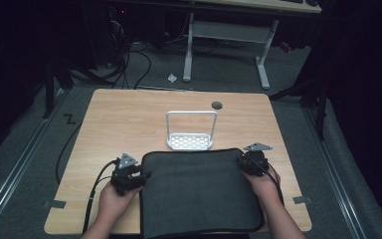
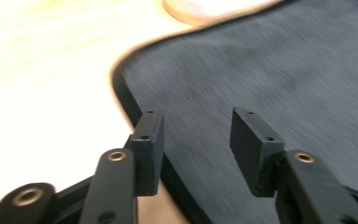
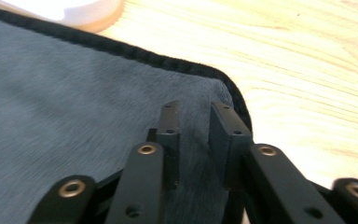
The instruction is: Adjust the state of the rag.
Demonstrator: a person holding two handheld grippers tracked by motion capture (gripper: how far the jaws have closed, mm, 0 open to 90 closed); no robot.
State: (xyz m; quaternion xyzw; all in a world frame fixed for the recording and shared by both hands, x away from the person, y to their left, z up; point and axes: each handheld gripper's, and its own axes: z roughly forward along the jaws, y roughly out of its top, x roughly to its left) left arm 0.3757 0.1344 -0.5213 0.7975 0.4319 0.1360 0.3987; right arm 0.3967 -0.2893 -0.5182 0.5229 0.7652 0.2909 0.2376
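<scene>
The dark mat (image 1: pixel 199 194) runs off the high view's bottom edge

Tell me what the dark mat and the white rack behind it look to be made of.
The mat looks like soft grey fabric, probably fleece or felt: short matte nap, with a stitched black binding round its edge. The rack looks like white-painted metal, though plastic is possible: thin hoop frame over a perforated base with a slight sheen.

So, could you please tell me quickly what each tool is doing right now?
Left tool: open, jaws straddling the dark grey mat's edge, nothing gripped.
Right tool: narrow gap over the mat's corner; grip cannot be told.
</scene>
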